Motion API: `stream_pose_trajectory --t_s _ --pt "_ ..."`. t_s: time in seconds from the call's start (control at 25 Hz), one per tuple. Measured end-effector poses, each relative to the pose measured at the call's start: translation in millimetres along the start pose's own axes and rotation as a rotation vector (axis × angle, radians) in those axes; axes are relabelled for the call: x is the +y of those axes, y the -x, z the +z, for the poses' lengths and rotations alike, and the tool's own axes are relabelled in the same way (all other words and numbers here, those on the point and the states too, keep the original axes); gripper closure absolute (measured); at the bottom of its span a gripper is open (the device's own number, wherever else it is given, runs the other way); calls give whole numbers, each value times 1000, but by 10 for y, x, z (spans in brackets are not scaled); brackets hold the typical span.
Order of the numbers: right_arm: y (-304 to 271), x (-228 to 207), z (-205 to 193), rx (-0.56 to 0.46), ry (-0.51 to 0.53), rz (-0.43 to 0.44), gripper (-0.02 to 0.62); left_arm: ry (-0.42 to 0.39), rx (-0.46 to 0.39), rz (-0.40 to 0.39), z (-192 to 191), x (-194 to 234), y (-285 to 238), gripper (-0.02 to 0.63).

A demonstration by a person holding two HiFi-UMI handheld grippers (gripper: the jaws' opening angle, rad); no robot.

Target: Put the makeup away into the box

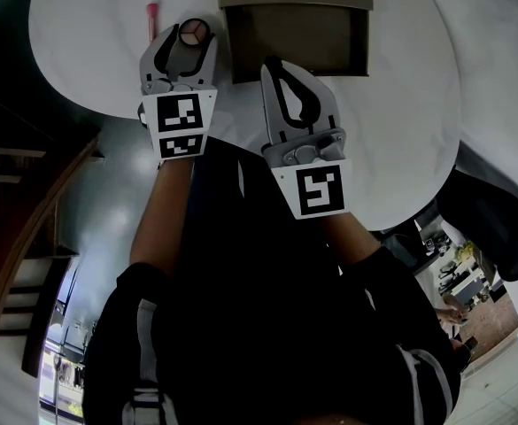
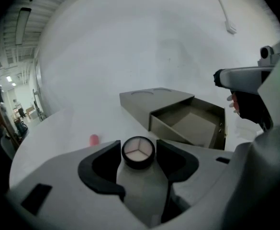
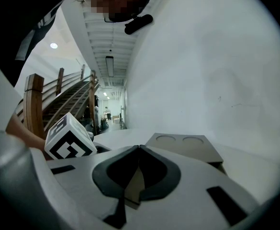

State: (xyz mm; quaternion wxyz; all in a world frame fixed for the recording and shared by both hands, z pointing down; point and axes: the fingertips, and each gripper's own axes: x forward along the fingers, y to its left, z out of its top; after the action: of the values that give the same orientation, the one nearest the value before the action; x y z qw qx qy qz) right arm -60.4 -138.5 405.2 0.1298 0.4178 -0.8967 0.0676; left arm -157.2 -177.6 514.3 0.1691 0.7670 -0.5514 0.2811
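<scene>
Between the left tool's [image 2: 139,145] wide-spread jaws: round compact [image 2: 138,152], resting on the desk [image 2: 72,123], pads not pressing it. Off to that tool's left, a pink tube [image 2: 94,139], also on the desk. Beyond, to its right, the box [image 2: 144,101], drawer [image 2: 192,124] pulled open, nothing seen inside. Right tool [image 3: 139,147] pinched together, empty. Judged: nothing stowed yet; both items remain.

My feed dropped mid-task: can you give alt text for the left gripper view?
The left claw stands open with a round black-rimmed compact between its jaws, on the white table. Beyond it sits a grey box with its drawer open; a small pink item lies at left.
</scene>
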Motion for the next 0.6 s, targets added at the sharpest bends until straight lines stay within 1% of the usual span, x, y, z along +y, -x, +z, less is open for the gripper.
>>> stream_pose_trajectory --t_s 0.12,0.2,0.28,0.48,0.6 --pt "-7 -7 -15 0 -5 -2 572 -17 51 7 -52 -18 -48 370" --pt "-8 -10 -13 0 -8 -3 572 -20 65 4 -57 -21 -54 373" --pt "-10 -11 0 -1 -9 -3 572 -22 63 1 -48 -13 -43 388" --pt "0 -20 11 5 -8 -4 572 -7 50 -3 -26 8 -19 390" --pt "21 -68 17 13 -7 -15 572 -10 30 5 60 20 26 390"
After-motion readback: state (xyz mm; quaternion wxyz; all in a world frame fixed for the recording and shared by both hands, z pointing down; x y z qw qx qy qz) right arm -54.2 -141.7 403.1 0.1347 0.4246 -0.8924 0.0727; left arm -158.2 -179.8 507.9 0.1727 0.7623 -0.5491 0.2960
